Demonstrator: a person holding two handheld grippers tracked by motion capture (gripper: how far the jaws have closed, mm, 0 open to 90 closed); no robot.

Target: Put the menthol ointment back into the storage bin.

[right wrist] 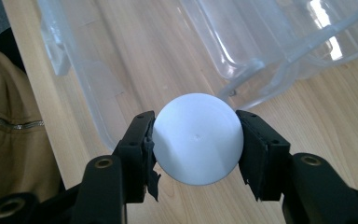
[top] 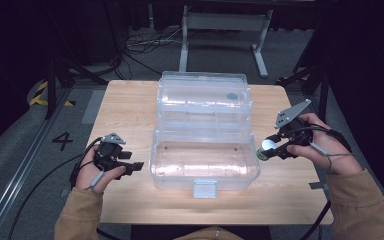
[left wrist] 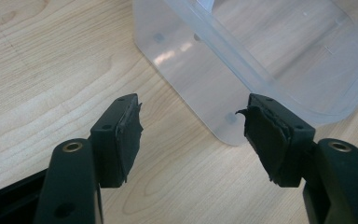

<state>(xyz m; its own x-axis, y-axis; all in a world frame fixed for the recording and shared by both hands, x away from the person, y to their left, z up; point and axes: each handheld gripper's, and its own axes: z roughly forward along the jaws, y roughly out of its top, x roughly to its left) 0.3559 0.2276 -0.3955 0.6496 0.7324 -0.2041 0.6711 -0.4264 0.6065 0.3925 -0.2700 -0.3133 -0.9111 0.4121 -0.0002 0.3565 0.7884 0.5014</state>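
While left gripper jaws gape empty, right gripper jaws clamp white ball beside clear box.

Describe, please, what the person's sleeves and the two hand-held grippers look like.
Both sleeves are tan fabric. The left hand-held gripper and the right hand-held gripper are black, each topped by a grey three-cornered plate with small dark dots and trailing a black cable. In the left gripper view the fingers are blocky, with brass-coloured pivot screws and worn black pads.
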